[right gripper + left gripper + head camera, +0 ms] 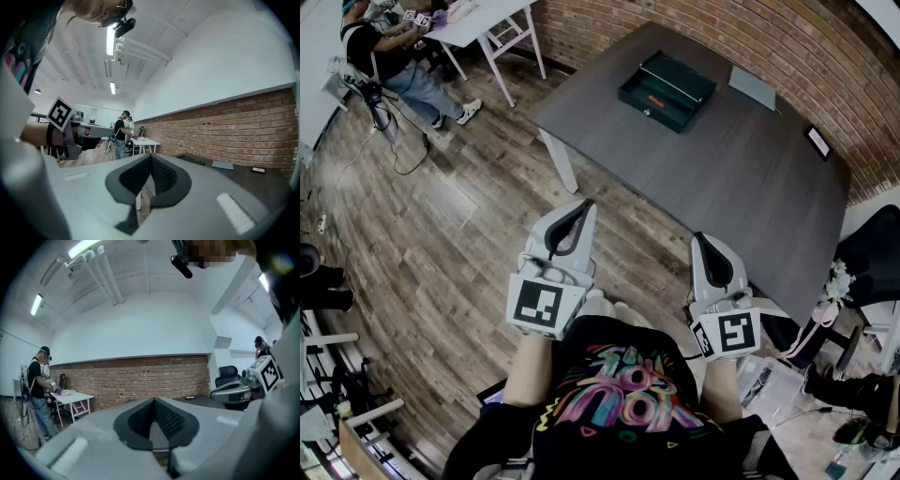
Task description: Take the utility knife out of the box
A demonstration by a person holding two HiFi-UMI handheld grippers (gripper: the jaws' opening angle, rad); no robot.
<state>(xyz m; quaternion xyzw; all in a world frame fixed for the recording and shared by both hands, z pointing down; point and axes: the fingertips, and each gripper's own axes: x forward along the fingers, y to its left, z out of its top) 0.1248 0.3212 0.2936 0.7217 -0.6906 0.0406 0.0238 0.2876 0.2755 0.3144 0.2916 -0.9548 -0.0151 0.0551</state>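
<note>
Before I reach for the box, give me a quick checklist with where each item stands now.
1. Box open and in sight on the table: ok.
2. Target identified: cannot tell; the small red item in the box is too small to call a knife.
3. Left gripper empty: ok, jaws together on nothing.
4. Right gripper empty: ok, jaws together on nothing.
5. Jaws open for a grasp: not ok, both shut.
6. Grippers at the box: not ok, both held near the body, far from it.

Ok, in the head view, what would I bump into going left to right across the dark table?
green box → flat grey sheet → small black gadget
</note>
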